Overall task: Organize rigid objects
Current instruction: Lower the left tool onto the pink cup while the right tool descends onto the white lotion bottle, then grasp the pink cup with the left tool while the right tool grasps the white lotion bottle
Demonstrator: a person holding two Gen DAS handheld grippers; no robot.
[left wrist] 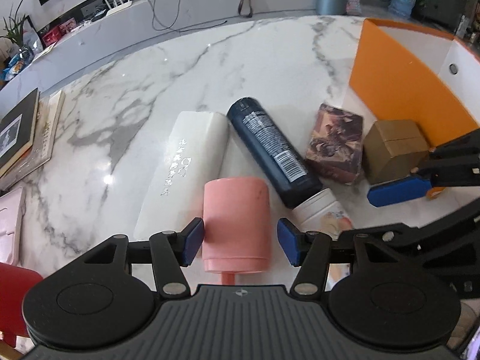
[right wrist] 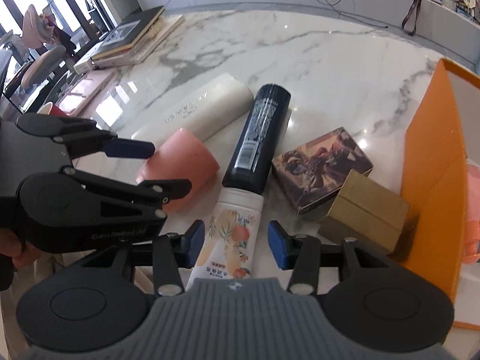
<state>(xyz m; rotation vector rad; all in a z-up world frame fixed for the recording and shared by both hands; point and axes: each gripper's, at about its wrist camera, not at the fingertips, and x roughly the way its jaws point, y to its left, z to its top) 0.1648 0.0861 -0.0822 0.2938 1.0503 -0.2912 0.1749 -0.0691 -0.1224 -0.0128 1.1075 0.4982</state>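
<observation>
In the left wrist view, our left gripper [left wrist: 240, 241] stands over a pink cup [left wrist: 235, 225] that lies on its side on the marble table [left wrist: 210, 60]. The cup sits between the spread jaws, its long axis running along the fingers, away from us. The left pad seems to touch the cup wall; the right pad stands clear of it, so nothing is pinched yet. The cup looks smooth, matte plastic, a plain cylinder. Just left of the jaws lies a white rounded case [left wrist: 186, 168]; to the right, a dark blue bottle [left wrist: 270, 153] lies slanted.

In the right wrist view, our right gripper [right wrist: 235, 244] straddles a white printed bottle [right wrist: 231, 234], also lying along the fingers. The jaws are spread, with a gap on both sides. Beyond its far end lies the dark bottle. To the right are a patterned box [right wrist: 324, 168], a brown cardboard box [right wrist: 369, 210] and the orange box [right wrist: 432, 165], probably the goal.
</observation>
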